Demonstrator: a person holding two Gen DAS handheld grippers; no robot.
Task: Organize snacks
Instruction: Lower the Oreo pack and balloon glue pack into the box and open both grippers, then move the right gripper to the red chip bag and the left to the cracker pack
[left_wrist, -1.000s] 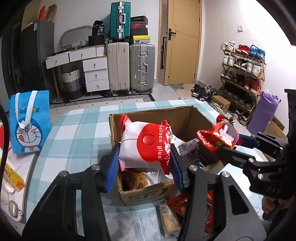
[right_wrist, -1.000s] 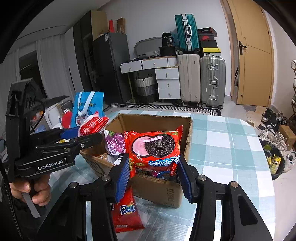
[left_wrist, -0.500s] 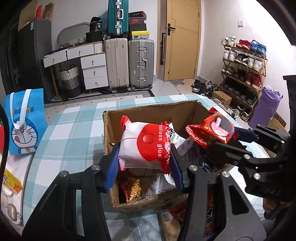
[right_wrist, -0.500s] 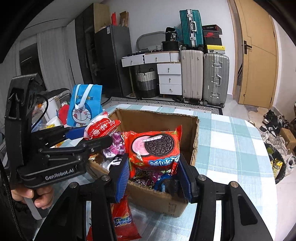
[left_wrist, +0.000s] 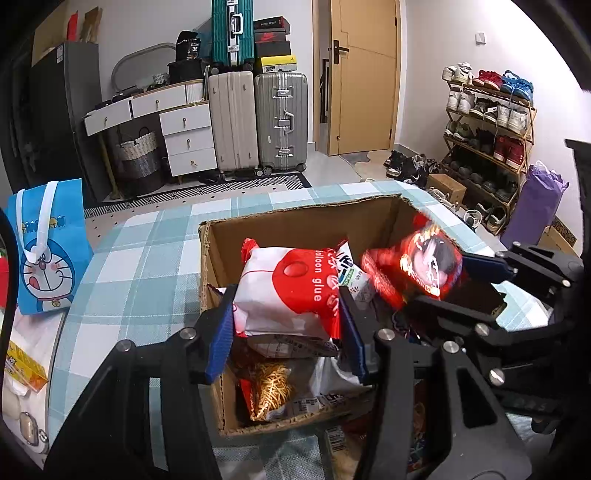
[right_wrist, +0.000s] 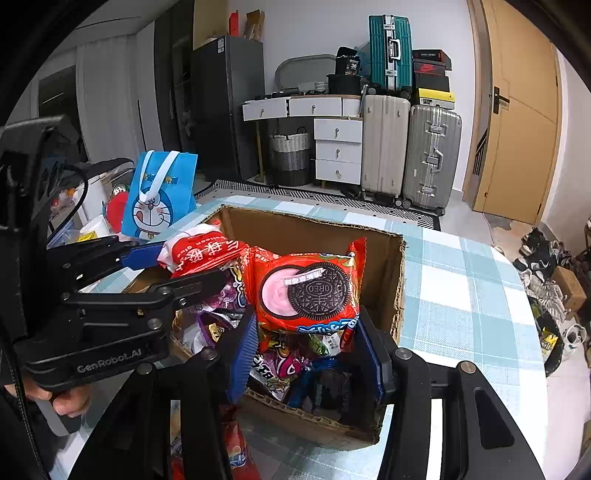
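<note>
An open cardboard box (left_wrist: 295, 218) (right_wrist: 314, 221) with several snack packs inside stands on the checked tablecloth (left_wrist: 147, 266). My left gripper (left_wrist: 286, 306) (right_wrist: 192, 264) is shut on a white and red "balloon glue" pack (left_wrist: 288, 291) and holds it above the box's left half. My right gripper (right_wrist: 306, 317) (left_wrist: 437, 280) holds a red Oreo pack (right_wrist: 310, 291) (left_wrist: 417, 269) above the box's right half. Its jaws are opening, and the pads still touch the pack's edges. That pack looks blurred in the left wrist view.
A blue cartoon gift bag (left_wrist: 48, 243) (right_wrist: 159, 195) stands on the table to the left. More snack packs (right_wrist: 236, 450) lie on the cloth in front of the box. A hand (right_wrist: 62, 398) grips the left tool. Suitcases (left_wrist: 258, 122), drawers and a shoe rack (left_wrist: 487, 125) are beyond the table.
Both grippers have moved forward and a little down with their packs, from the box's near edge to over its inside. The Oreo pack now tilts and blurs.
</note>
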